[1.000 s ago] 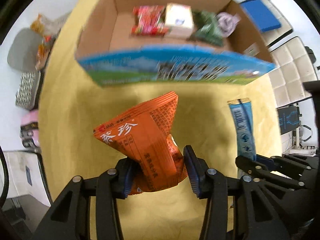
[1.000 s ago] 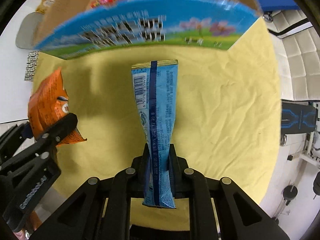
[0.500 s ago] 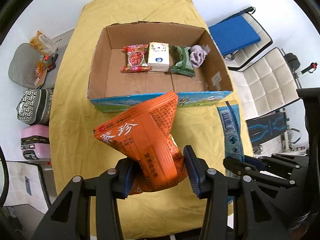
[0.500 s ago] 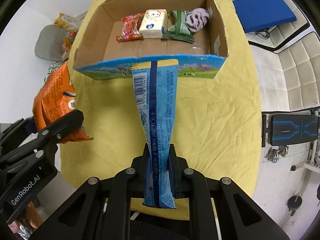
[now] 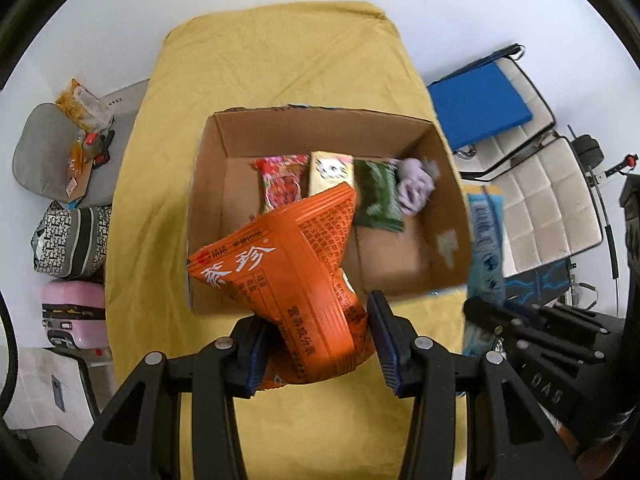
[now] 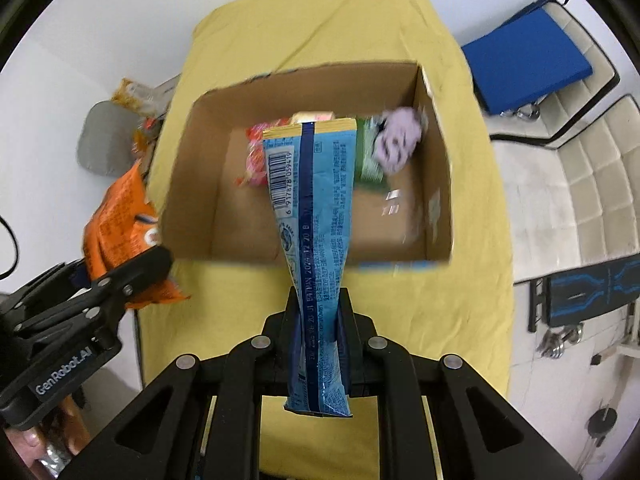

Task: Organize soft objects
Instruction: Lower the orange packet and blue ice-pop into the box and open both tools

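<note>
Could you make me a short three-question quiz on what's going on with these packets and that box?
1. True or false: the right gripper is empty.
2. Which packet does the left gripper clamp? A) green B) orange C) red
3. Fill in: the loose items already in the cardboard box lie along its ____ wall.

Key
1. False: it is shut on the blue packet, held by its lower end.
2. B: the orange packet, seen hanging in front of the box opening.
3. Far: the red packet, cream packet, green packet and lilac cloth sit in a row there, on the box floor.
</note>
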### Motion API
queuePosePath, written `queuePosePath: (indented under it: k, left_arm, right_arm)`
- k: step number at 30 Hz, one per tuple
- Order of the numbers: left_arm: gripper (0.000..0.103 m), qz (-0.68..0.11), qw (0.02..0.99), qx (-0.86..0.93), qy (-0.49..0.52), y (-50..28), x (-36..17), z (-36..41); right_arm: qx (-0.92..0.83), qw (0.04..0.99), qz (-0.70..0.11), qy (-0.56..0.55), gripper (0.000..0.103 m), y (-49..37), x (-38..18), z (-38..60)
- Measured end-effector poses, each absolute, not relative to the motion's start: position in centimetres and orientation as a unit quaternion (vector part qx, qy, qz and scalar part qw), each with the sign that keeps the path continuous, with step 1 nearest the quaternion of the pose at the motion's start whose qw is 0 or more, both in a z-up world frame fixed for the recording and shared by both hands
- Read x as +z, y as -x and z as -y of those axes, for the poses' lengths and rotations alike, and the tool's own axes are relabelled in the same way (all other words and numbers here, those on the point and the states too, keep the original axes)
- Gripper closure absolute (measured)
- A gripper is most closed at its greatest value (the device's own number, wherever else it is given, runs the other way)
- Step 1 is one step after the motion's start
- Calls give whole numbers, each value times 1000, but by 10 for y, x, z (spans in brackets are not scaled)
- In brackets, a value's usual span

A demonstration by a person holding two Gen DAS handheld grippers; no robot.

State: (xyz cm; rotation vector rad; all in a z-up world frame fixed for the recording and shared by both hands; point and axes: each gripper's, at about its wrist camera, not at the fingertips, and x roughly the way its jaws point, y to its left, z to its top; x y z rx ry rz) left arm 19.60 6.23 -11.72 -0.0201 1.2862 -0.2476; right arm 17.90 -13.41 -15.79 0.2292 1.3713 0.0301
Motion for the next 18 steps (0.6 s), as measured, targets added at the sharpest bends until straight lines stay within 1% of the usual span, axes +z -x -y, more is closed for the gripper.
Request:
queuePosePath:
  k: [4,7,13,18]
  left_arm:
    - [60,-622,777,-93,15,-238,-145,-71]
    - [60,-648,756,-88,32,-262,-174,-75]
    - [60,-698,708,-85,64,-285,-233,-79]
    - [59,-720,686,-78,70,-294,-269,-76]
  right_arm:
    - [-12,768,-628,-128,87,-221,-181,141]
    - [-35,754,-631,-180,87,-248,-208,152]
    - [-76,730,-632,-249,87,-280,-258,169]
    - [-93,699,-645,-295,87,-290,-304,175]
